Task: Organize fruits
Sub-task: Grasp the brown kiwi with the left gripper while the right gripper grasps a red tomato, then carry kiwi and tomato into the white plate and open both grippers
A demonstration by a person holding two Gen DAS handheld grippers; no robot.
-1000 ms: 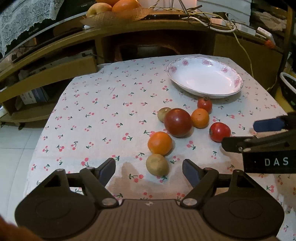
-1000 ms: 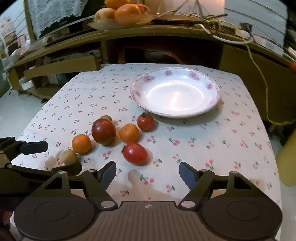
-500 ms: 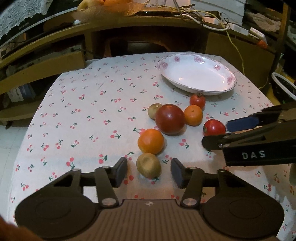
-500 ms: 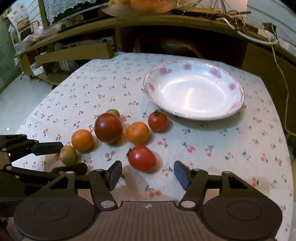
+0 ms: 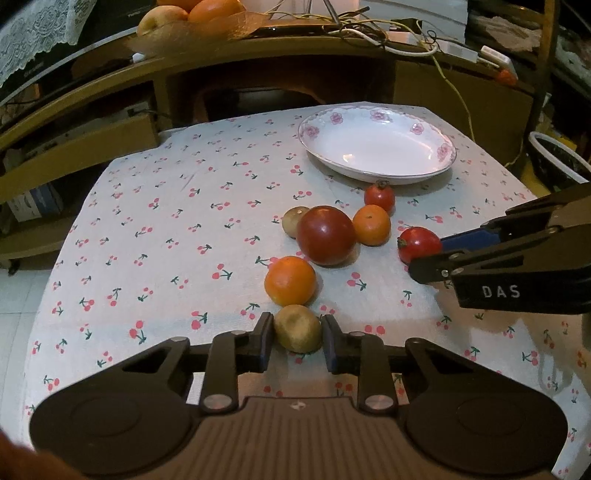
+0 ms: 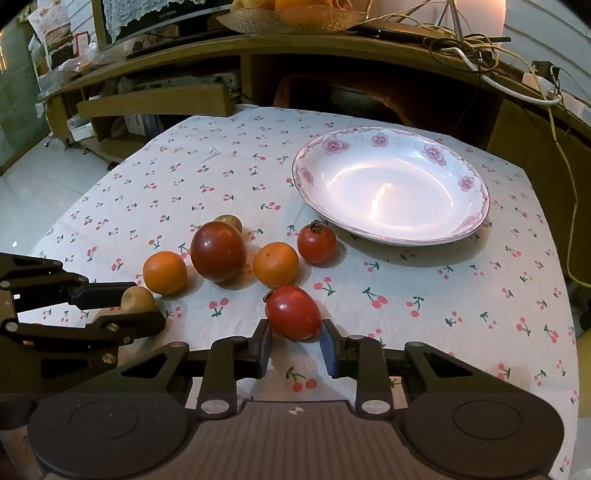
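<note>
Left claw (image 5: 297, 332) clenched on small brown fruit (image 5: 297, 328) at surface's 6 o'clock; right claw (image 6: 295, 338) closing on red tomato (image 6: 293, 311). Both light, round; tomato soft, bruisable—grip across widest pt.

A table (image 6: 461, 295) under a white cloth printed with red cherries stands before a long wooden sideboard (image 6: 177, 96) with open shelves; on top — a tangle of white and yellow cables (image 5: 388, 35), a lace cloth (image 5: 33, 22) at the left; pale glossy floor tiles (image 6: 33, 184) reflect warm, dim indoor light.
</note>
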